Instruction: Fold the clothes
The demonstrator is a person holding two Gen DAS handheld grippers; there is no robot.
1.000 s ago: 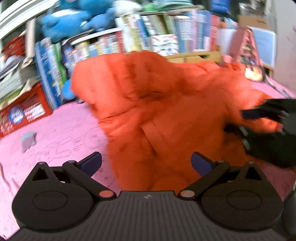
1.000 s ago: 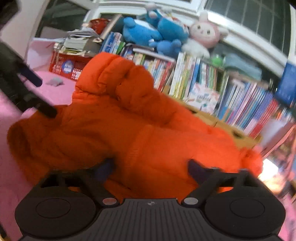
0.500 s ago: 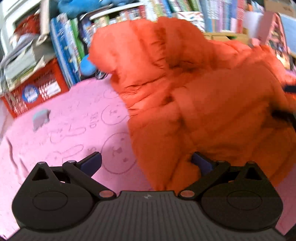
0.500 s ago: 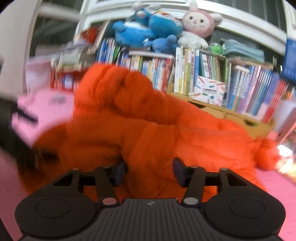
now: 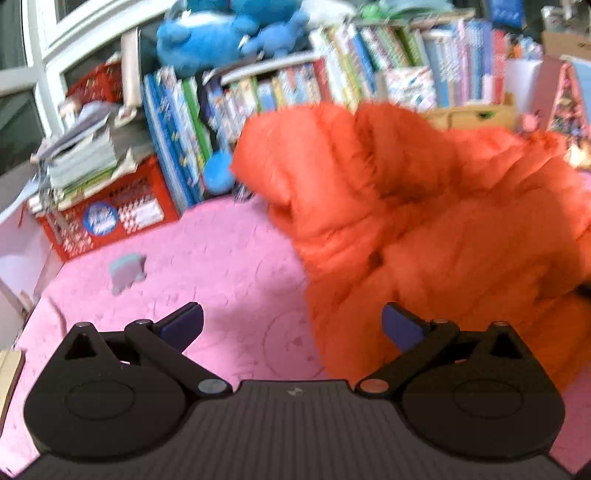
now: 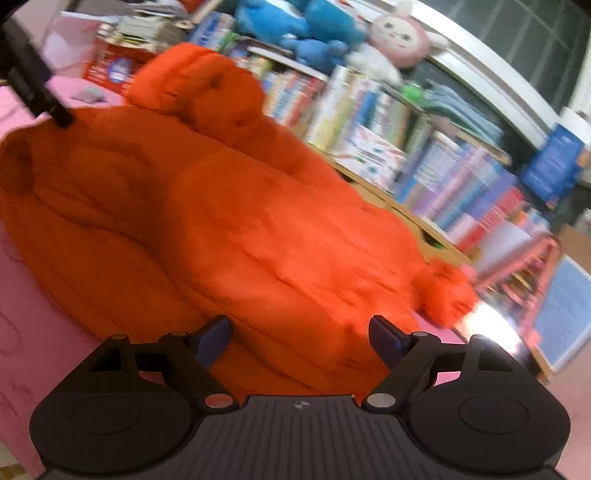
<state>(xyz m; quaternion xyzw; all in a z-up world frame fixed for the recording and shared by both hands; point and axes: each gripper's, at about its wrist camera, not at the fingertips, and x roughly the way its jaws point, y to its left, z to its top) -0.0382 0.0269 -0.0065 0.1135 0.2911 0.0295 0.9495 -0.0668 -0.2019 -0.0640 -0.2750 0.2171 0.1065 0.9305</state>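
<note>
Ahead of the left gripper (image 5: pixel 291 325), the left wrist view shows bare pink surface (image 5: pixel 229 258) between the fingers and out to the left-hand finger's side, with a small grey-green object (image 5: pixel 127 267) lying on it farther out and a red crate (image 5: pixel 107 214) of stacked papers beyond that. Only this view shows that open stretch; the orange puffy jacket (image 5: pixel 424 221) fills the side of the right-hand finger (image 5: pixel 400 326), which overlaps the garment's near edge, though blur keeps me from telling whether it touches. The left fingers stand wide apart with nothing between them but the pink cover. From the right wrist view the jacket (image 6: pixel 240 229) fills nearly everything ahead, a bulky heap with its padded hood end rising at the far left and a sleeve cuff trailing past the right-hand finger. This view alone shows a pink plush toy (image 6: pixel 399 33) on top of the bookshelf (image 6: pixel 424 155) behind, and the dark shape of the other gripper at the far left edge above the jacket. The right gripper (image 6: pixel 299 338) has just been opening: its fingers stand well apart, with the jacket's near fold lying between them and not pinched.
</note>
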